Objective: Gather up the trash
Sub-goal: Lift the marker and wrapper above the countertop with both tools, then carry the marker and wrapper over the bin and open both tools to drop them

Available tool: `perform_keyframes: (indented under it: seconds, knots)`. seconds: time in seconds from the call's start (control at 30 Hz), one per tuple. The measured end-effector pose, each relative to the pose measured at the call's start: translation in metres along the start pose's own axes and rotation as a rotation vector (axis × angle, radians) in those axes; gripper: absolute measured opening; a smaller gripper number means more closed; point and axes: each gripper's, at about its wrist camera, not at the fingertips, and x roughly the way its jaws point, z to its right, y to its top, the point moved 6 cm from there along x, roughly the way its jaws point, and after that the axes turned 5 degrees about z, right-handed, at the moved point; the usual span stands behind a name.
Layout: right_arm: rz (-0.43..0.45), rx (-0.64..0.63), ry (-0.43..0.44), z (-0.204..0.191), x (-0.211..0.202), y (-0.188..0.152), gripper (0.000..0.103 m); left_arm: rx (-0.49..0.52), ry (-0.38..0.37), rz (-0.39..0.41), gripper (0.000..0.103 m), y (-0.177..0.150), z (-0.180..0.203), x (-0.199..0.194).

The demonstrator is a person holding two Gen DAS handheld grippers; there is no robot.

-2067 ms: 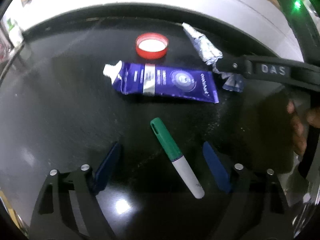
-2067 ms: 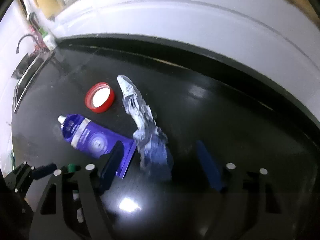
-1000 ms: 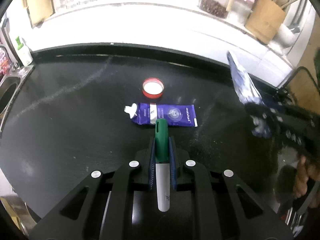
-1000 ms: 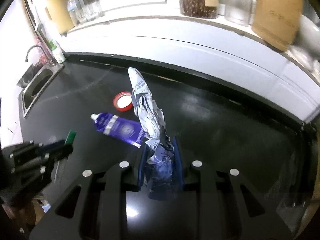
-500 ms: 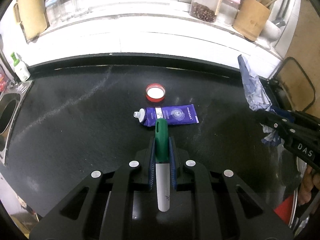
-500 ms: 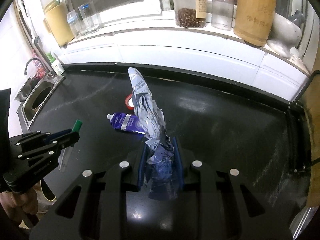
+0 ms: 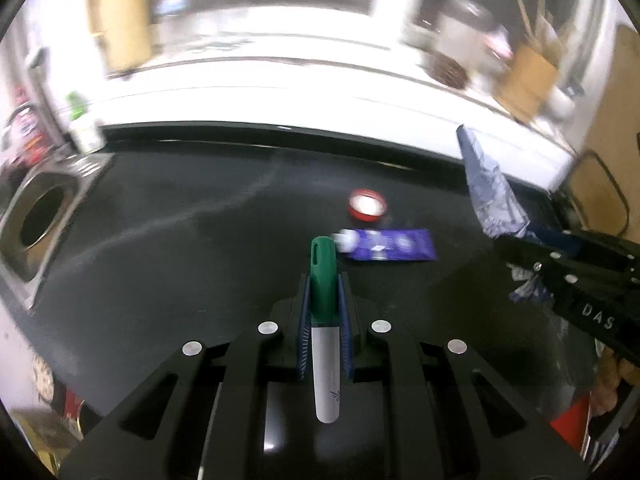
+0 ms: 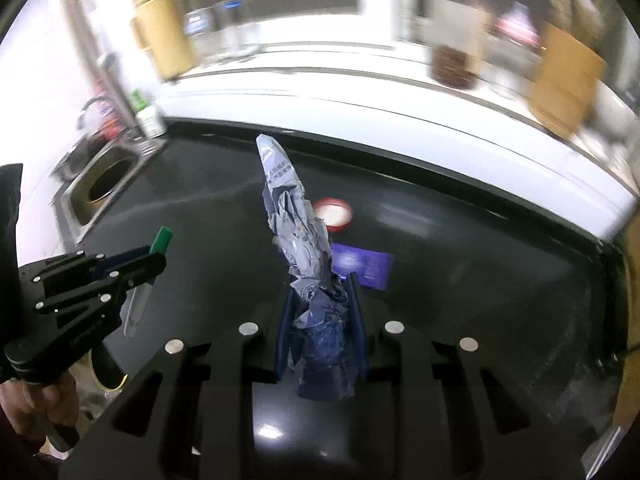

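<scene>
My left gripper is shut on a green-capped white marker, cap pointing forward, lifted above the black counter. My right gripper is shut on a crumpled silver-blue wrapper that sticks up from its jaws. On the counter lie a purple tube and a red lid just beyond it. The right wrist view shows the left gripper with the marker at the left. In the left wrist view the right gripper and the wrapper appear at the right.
A steel sink is set into the counter's left end, with a green-topped bottle behind it. A white tiled ledge runs along the back, holding jars and a wooden utensil holder. A hand grips the left tool's handle.
Both grippers have risen and pulled back from the counter, each keeping its hold. The tube and lid now look smaller and sit further right in the left view; the sink has come into sight.
</scene>
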Motion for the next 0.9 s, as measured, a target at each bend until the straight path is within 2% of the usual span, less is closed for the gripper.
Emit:
perform_keyframes:
  seconds: [0.17, 0.23, 0.33, 0.43, 0.5, 0.57, 0.7, 0.9]
  knots:
    - [-0.022, -0.145, 0.159, -0.103, 0.020, 0.013, 0.026, -0.103, 0.161, 0.051, 0.013, -0.019, -0.088, -0.049]
    - [-0.041, -0.228, 0.252, -0.163, 0.030, 0.012, 0.026, -0.154, 0.227, 0.055, 0.013, -0.035, -0.126, -0.069]
    - [-0.069, -0.341, 0.373, -0.248, 0.039, 0.005, 0.026, -0.266, 0.338, 0.051, 0.013, -0.075, -0.195, -0.101]
    - [-0.124, -0.453, 0.501, -0.339, 0.048, -0.014, 0.026, -0.356, 0.424, 0.038, 0.013, -0.117, -0.248, -0.122]
    - [-0.159, -0.519, 0.571, -0.391, 0.054, -0.031, 0.026, -0.448, 0.483, 0.016, 0.013, -0.158, -0.290, -0.136]
    - [-0.201, -0.579, 0.632, -0.441, 0.063, -0.051, 0.026, -0.532, 0.523, -0.003, 0.013, -0.198, -0.326, -0.147]
    - [-0.307, -0.645, 0.697, -0.513, 0.091, -0.093, 0.026, -0.623, 0.564, -0.012, 0.013, -0.261, -0.378, -0.157]
    - [-0.458, -0.683, 0.700, -0.592, 0.157, -0.155, 0.026, -0.704, 0.570, -0.022, 0.013, -0.334, -0.428, -0.134]
